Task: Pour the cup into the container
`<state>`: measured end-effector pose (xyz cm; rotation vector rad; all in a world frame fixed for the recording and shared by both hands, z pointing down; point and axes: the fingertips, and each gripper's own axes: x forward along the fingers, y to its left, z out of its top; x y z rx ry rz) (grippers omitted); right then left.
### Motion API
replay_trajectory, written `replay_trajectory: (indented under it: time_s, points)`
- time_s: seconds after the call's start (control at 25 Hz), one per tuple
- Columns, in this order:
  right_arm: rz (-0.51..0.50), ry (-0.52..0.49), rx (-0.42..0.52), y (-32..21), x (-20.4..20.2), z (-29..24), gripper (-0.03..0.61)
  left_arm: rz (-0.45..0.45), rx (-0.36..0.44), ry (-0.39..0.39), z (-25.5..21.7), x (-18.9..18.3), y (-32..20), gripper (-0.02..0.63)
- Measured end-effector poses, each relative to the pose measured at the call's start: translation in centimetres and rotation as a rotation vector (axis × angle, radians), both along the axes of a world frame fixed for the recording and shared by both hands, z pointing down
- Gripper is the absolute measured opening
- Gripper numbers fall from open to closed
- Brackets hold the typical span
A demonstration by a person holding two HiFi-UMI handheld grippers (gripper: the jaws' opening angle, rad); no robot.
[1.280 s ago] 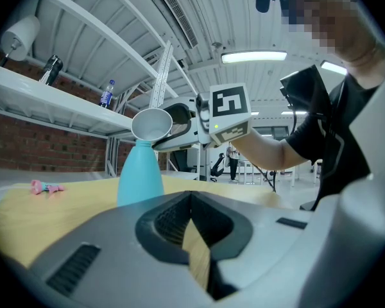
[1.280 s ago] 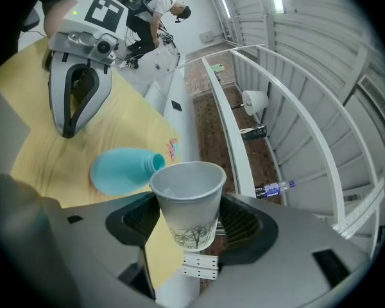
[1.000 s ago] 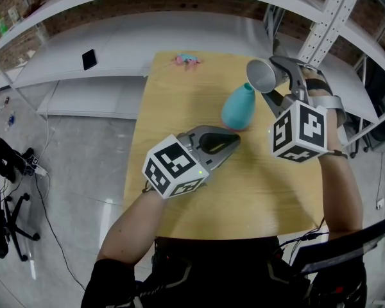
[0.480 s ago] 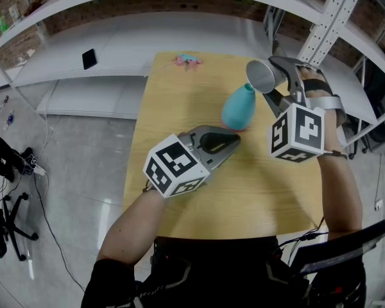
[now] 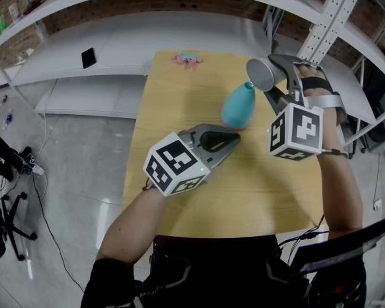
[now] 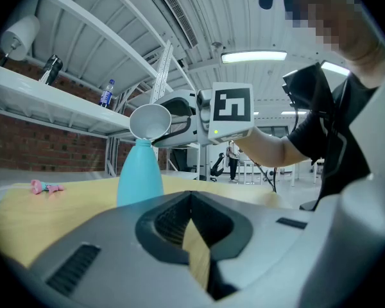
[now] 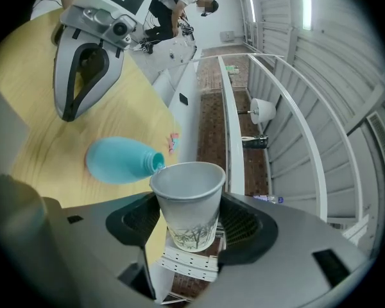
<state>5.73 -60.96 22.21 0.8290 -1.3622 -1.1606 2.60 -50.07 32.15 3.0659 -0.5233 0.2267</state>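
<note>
The right gripper (image 7: 187, 226) grips a paper cup (image 7: 187, 201): its fingers (image 7: 247, 226) press the lower half of the cup from both sides, and the cup's rim sticks out past the fingertips. The cup is tipped on its side, its mouth turned toward a teal bottle (image 7: 119, 160). In the head view the cup (image 5: 261, 74) hangs in the air, with its rim just above and beside the mouth of the bottle (image 5: 238, 106), which stands upright on the desk (image 5: 173, 101) below and ahead of these fingers. Whether rim and mouth touch cannot be told. What the cup holds does not show.

The left gripper (image 5: 233, 140) is low over the desk with its fingers (image 6: 191, 204) closed tip to tip on nothing. The bottle (image 6: 140, 172) stands just ahead of those fingertips, a little to their left, and the cup (image 6: 149, 120) is above it.

Far beyond both pairs of fingers, a small pink thing (image 5: 187, 59) lies at the desk's far edge.
</note>
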Motion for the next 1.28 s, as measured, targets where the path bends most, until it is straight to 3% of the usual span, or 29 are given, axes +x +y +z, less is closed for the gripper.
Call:
replay_trajectory:
  time_s: [0.64, 1.0, 1.12, 1.28]
  points:
    - [-0.020, 0.123, 0.085, 0.2, -0.6, -0.4, 0.295, 0.003, -0.004, -0.001, -0.2, 0.0, -0.1, 0.000]
    - [-0.019, 0.111, 0.106, 0.5, -0.6, -0.6, 0.295, 0.006, -0.002, -0.001, -0.3, 0.0, 0.3, 0.002]
    - [-0.017, 0.022, 0.078, 0.5, -0.4, -0.5, 0.295, 0.006, -0.002, -0.001, -0.3, -0.1, 0.3, 0.002]
    - [-0.008, -0.272, -0.042, 0.4, 0.3, 0.5, 0.295, 0.006, -0.003, -0.004, -0.2, -0.1, 0.2, 0.002]
